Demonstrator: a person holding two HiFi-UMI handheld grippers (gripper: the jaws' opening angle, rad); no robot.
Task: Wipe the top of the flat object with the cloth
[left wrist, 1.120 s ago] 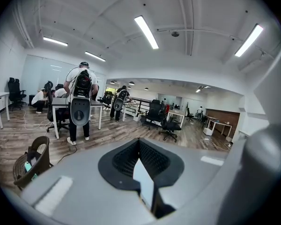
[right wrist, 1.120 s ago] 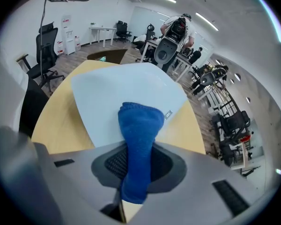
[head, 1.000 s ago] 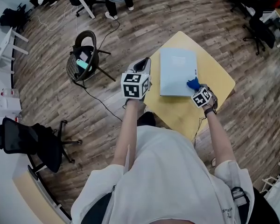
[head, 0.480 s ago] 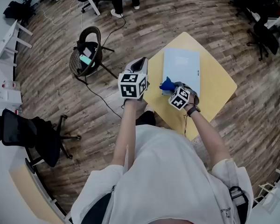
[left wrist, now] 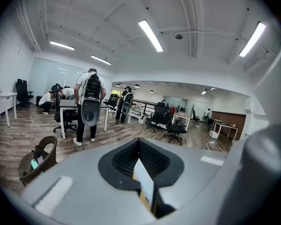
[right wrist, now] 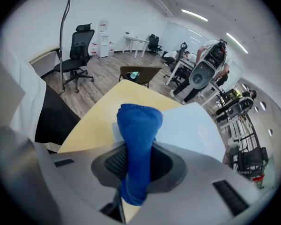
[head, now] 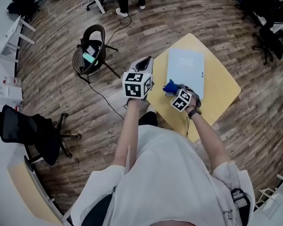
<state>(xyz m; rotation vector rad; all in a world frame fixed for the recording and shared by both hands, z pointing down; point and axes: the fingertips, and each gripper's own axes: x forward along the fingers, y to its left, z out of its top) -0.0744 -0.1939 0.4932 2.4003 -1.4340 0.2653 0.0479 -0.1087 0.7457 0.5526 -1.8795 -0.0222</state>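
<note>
Floor (head: pixel 61 93): Wood planks are laid throughout the room; a dark cable (head: pixel 103 103) is run across them near the table.
Table (head: pixel 221 86): A square yellow top is set corner-on to the person. Its surface is bare apart from the flat object.
Person (head: pixel 165 182): A white shirt is worn. Both forearms are stretched forward, one gripper being held in each hand.
Office chair (head: pixel 23 135): A black chair on castors is stood at the left of the head view, well apart from the table.
Wicker chair (head: pixel 87 55): It is placed on the floor to the left of the table; a small teal item (head: pixel 88 58) is seen in its seat.
Flat object (head: pixel 186 69): A pale blue-white rectangular slab is laid flat on the table, nearer the table's left side. Its top is uncovered except at the near left corner.
Left gripper (head: pixel 144 61): It is held above the table's left corner, beside the flat object and not touching it. It is aimed out across the room. In the left gripper view (left wrist: pixel 140 165) the jaws are seen brought together, with nothing held between them.
Right gripper (head: pixel 173 89): It is held at the near left corner of the flat object. In the right gripper view (right wrist: pixel 136 168) the jaws are seen clamped on the cloth.
Cloth (right wrist: pixel 138 139): A blue cloth is gripped at its lower part; the free end is stood up beyond the jaws. In the head view the cloth (head: pixel 169 85) is placed over the flat object's near left corner. Contact with the surface cannot be confirmed.
</note>
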